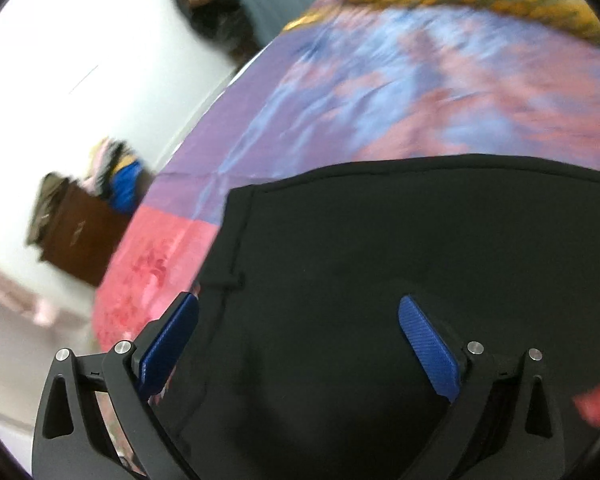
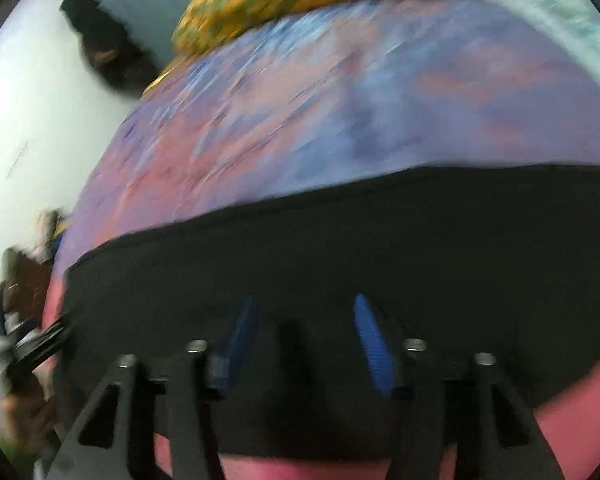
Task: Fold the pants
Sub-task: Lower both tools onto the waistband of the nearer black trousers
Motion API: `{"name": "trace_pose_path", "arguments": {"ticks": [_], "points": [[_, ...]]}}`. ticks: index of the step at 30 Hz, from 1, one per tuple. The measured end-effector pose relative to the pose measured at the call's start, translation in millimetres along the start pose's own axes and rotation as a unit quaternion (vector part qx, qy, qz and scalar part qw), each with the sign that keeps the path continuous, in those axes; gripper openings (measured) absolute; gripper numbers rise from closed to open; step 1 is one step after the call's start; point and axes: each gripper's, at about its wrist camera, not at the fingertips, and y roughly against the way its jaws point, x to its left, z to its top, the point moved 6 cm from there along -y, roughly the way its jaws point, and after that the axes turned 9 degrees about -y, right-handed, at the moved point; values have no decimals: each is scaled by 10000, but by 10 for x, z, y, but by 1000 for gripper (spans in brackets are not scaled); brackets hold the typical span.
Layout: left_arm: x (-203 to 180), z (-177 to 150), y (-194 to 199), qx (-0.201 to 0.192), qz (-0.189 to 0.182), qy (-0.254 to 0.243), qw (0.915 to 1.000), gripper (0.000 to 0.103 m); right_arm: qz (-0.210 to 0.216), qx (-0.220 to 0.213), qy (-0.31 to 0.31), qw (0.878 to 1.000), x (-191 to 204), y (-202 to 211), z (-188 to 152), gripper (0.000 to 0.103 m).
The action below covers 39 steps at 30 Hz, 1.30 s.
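The black pants (image 1: 380,248) lie flat on the bed (image 1: 340,100), spread over its pink and purple sheet with straight edges, so at least 1 fold looks done. Both the left tongs (image 1: 298,344) and right tongs (image 2: 304,336) hover just above the cloth, released and empty. Whether another fold is left, I cannot tell.

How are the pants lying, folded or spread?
Cannot tell: the pants lie flat on the bedspread with straight edges, but layers don't show.
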Motion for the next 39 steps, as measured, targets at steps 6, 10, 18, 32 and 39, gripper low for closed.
{"name": "trace_pose_path", "arguments": {"ticks": [6,10,18,32,39], "points": [[-744,-853,874,-378,-1569,-407,9860,102,173,45,-445,9988,-846,1216,-1031,78],[-1157,-1294,897,-119,-1600,-760,9841,102,-516,116,-1443,9881,-1873,1642,-1724,78],[-492,-1437,697,126,-1039,-59,9945,102,-996,-1044,-3163,9376,-2858,2701,-2321,75],[114,-1930,507,383,-999,513,9929,103,2,43,-465,9989,374,1372,-3010,103],[175,-2026,485,417,-1257,592,9894,103,-234,-40,-136,9996,629,1424,-2928,102]]}}
